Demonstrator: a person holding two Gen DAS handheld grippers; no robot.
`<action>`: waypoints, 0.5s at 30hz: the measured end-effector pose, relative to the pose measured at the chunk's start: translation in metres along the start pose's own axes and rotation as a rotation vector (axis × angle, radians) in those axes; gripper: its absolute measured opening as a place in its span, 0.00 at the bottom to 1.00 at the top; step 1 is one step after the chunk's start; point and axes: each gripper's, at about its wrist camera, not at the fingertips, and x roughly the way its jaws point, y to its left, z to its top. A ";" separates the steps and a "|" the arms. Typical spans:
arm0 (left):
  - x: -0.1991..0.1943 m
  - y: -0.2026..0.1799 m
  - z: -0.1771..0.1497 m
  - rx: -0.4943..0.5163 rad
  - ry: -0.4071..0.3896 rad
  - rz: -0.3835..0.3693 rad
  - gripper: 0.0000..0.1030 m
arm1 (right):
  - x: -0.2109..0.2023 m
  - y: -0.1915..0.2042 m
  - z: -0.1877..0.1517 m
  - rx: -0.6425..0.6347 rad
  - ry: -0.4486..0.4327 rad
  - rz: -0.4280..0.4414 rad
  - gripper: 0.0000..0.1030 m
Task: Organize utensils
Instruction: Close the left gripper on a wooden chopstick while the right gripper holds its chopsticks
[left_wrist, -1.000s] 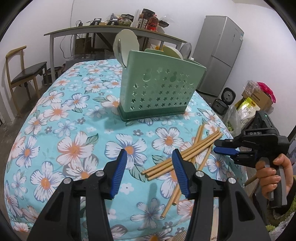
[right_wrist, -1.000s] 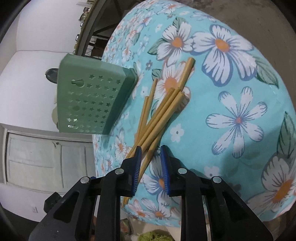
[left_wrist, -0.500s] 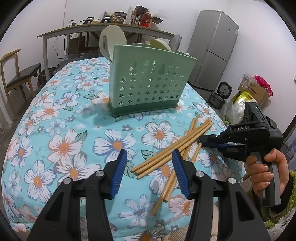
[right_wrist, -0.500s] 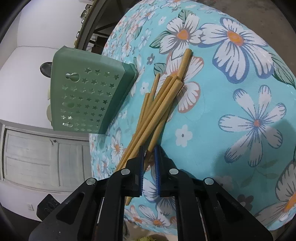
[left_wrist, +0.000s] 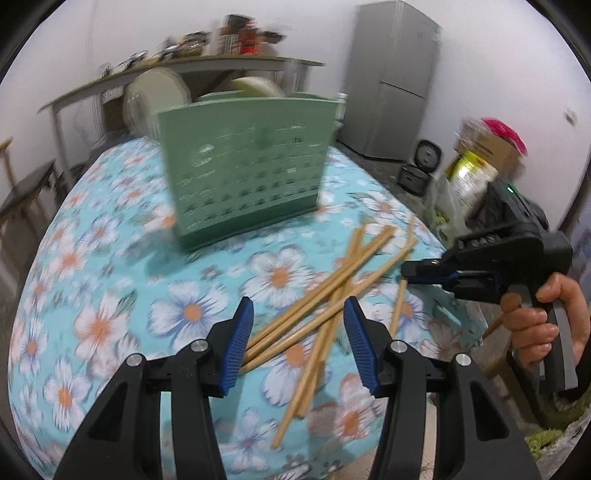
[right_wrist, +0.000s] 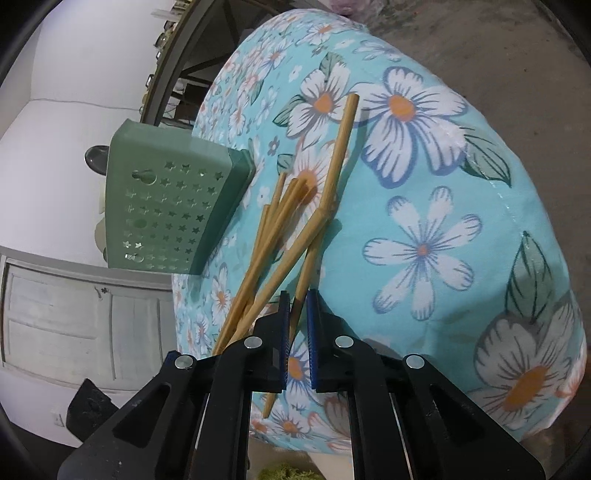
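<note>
Here, from the left wrist view, keep your left gripper clear while the right works: its fingers stand half open above the loose chopsticks on the table, holding nothing. The green utensil holder stands just behind the pile. From the right wrist view, your right gripper has its fingers nearly closed on a single chopstick; lift it out of the pile slowly so its neighbours stay put.

Table (floral cloth): holder, chopsticks.
</note>
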 end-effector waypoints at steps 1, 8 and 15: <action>0.002 -0.007 0.003 0.031 -0.006 -0.011 0.47 | 0.000 -0.001 0.000 0.002 0.001 0.003 0.06; 0.034 -0.052 0.018 0.264 0.032 -0.063 0.30 | 0.003 -0.007 0.002 0.006 0.014 0.027 0.06; 0.068 -0.078 0.025 0.424 0.088 -0.067 0.23 | 0.000 -0.016 0.005 0.005 0.031 0.053 0.06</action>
